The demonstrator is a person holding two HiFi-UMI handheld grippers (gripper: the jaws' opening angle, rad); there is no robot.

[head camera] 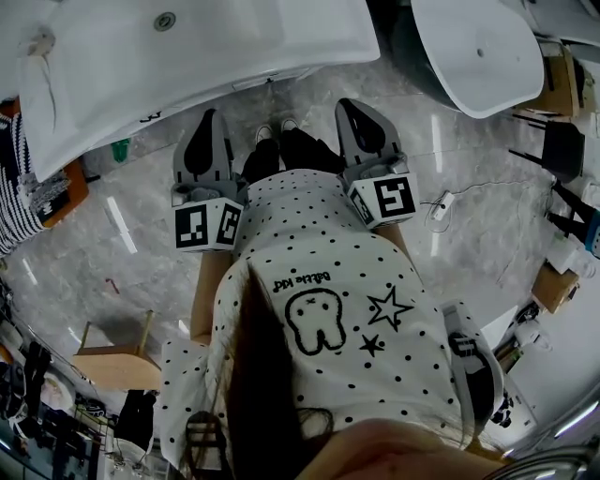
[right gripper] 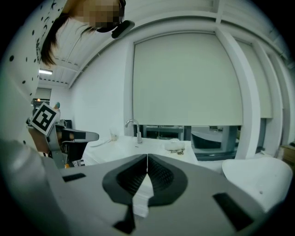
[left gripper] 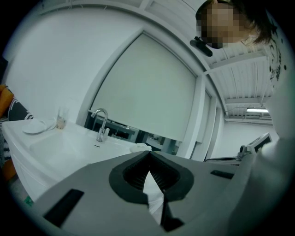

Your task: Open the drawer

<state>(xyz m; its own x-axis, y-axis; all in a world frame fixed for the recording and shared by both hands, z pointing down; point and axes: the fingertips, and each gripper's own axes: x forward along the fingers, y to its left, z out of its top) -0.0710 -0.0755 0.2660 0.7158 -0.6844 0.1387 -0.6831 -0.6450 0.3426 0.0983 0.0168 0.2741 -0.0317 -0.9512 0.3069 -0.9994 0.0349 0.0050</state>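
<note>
You hold the grey left gripper (head camera: pixel 210 117) and right gripper (head camera: pixel 352 105) closed and empty, facing the glossy white sink counter (head camera: pixel 216 47), probably ready to approach its drawer.

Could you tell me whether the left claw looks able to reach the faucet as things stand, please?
Probably yes: the left claw, shut and empty, faces the white counter, with the faucet ahead and slightly to its left, and nothing stands between them.

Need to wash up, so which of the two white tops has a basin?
The sink counter at the head view's upper left: a round drain sits in its basin. The rounded white top at upper right shows no basin.
</note>
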